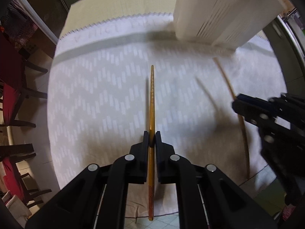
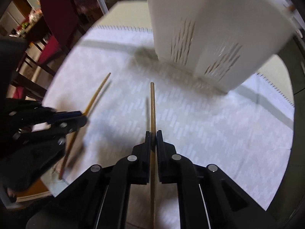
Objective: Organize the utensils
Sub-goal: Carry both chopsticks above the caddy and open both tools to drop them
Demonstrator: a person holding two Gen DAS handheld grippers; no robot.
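Chopsticks are in both of your grippers now: the left gripper (image 1: 152, 140) is clamped on a golden chopstick (image 1: 152, 95), and the right gripper (image 2: 153, 139) is clamped on a plainer wooden chopstick (image 2: 152, 110), each stick running straight out toward twelve o'clock between the jaws, tip clear of the patterned white cloth (image 1: 95, 105), judging by the shadow lying just beside each. The slotted white holder (image 2: 209, 38) stands upright at about one o'clock from both wrists, its open top out of view above the frame. In my judgement the step in hand is carrying the sticks up to that opening and dropping them in. Lift well above the rim before you move across, because the sticks point steeply down and a low pass would knock the wall of the holder. Keep the two sticks apart; seen from the left wrist, your right gripper sits close at three o'clock. Go one hand at a time, tip over the opening first, then part the jaws only once the stick is partly inside.
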